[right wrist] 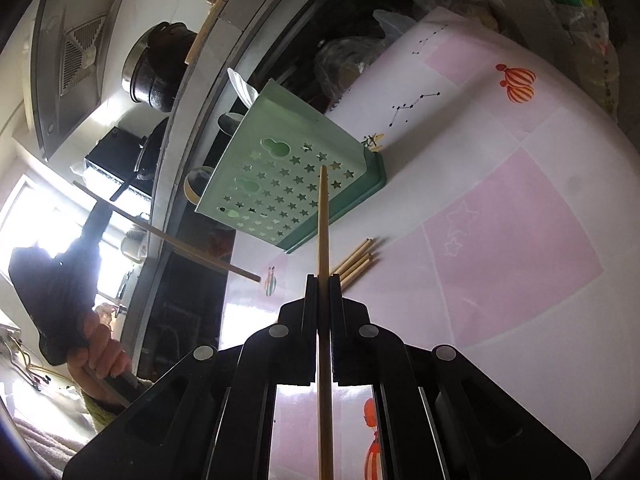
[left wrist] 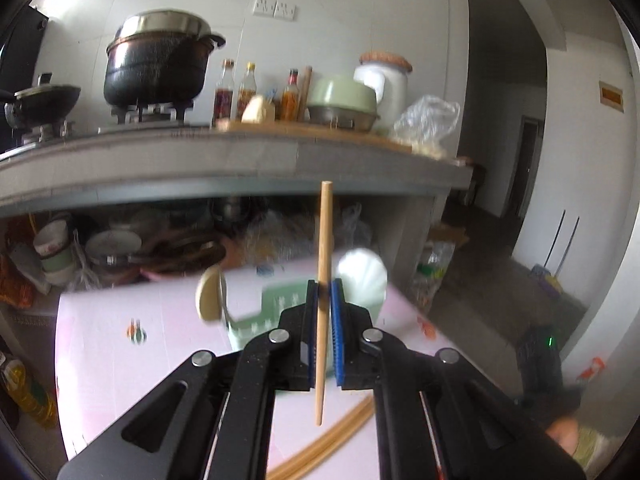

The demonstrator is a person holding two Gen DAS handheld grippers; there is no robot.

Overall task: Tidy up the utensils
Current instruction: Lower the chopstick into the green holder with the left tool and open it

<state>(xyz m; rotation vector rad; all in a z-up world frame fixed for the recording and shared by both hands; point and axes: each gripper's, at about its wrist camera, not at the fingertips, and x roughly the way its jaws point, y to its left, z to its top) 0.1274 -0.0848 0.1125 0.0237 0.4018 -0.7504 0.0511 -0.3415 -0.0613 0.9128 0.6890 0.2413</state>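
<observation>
chopsticks [right wrist: 356,262] beside holder [right wrist: 292,176], on table [right wrist: 520,200]

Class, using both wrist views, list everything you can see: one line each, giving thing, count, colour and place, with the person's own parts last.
chopstick in left gripper: one, pale wood, clamped upright.
chopstick in right gripper: one, pale wood, pointing at the holder.
loose chopsticks: about three, pale wood, lying on the table beside the holder.
utensil holder: one, mint green with star holes, on the table.
spoons: at least two, white and beige, in the holder.
table: one, pink and white cover.
pot: one, black, on the stove.
bottles: three, on the counter.
left gripper: black, blue pads.
right gripper: black.
hand: one, gripping the left handle.
</observation>
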